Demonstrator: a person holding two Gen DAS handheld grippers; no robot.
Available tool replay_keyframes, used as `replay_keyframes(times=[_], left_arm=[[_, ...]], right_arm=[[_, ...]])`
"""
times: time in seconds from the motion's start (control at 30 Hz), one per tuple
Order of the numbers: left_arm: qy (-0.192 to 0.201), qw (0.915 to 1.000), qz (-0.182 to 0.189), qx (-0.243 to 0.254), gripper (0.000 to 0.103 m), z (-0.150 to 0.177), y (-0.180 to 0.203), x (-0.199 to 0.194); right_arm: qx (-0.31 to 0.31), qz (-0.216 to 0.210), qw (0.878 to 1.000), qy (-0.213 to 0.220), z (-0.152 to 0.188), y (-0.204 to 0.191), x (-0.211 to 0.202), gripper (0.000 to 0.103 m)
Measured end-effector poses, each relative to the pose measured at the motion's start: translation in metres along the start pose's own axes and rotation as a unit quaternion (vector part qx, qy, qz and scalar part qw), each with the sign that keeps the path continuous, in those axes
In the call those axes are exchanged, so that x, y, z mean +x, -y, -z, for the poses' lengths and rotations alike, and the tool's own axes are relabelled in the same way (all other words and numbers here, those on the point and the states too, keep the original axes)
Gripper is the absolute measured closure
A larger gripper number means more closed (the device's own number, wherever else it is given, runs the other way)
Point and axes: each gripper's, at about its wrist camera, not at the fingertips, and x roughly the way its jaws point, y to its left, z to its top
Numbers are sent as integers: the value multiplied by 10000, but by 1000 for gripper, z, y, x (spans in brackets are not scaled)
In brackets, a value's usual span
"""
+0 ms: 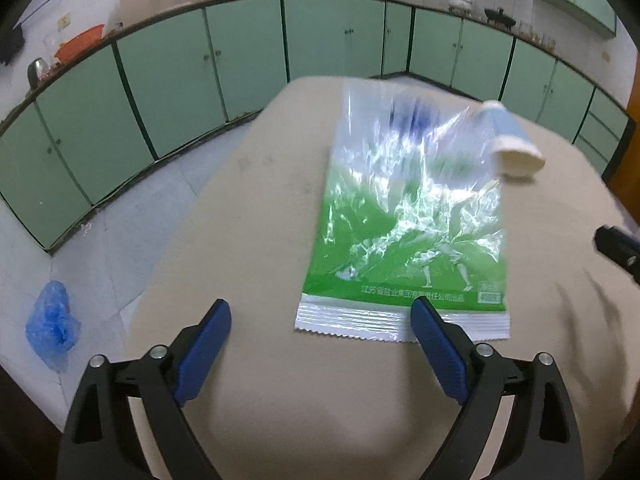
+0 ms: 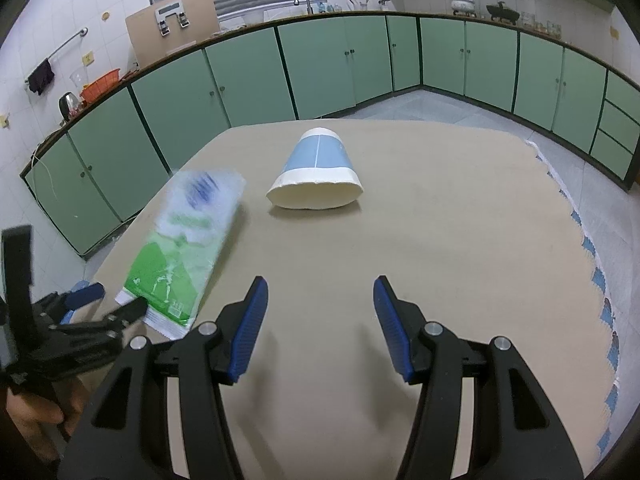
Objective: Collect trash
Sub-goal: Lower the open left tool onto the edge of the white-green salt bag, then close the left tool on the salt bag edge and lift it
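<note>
A glossy plastic wrapper, clear and crinkled at its far end and printed solid green nearer its crimped, zigzag-cut seam, lies flat on the matte beige table. Its surface throws bright, wrinkled highlights, and its far end is blurred in both views. The left gripper stands spread wide, its ribbed blue pads on black angular arms. One pad sits over the sealed near edge of the wrapper and the other is over bare table, so the jaws grip nothing.

From the right wrist view, a squashed paper cup lies on its side farther along the table, well apart from the wrapper. It is a tapered cone with a pale blue band, a white rim and a mouth flattened to an oval. The right gripper hangs about half open above bare tabletop, its blue textured pads empty and the cup well ahead of them. The left gripper shows there at the wrapper's near end.

On the pale tiled floor beside the table lies a crumpled blue plastic bag, thin and translucent. Smooth green cabinet doors line the walls.
</note>
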Motion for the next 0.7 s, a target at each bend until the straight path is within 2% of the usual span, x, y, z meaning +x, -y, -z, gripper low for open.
replay_keyframes(times=[0.47,0.53,0.6,0.7], left_arm=[[-7,9999,118,93,13,-10,10,3],[10,9998,156,158,20,-5,11,4],[92,9996,153,203,48,-6,14,2],[98,9992,270,277,64,-9,15,2]], right_arm=[[6,50,10000,-18,1,5,0,49],[0,52,10000,-16,1,6,0,49],[-7,55,10000,-14,1,7,0,49],[-3,54,10000,-21,1,8,-1,49]])
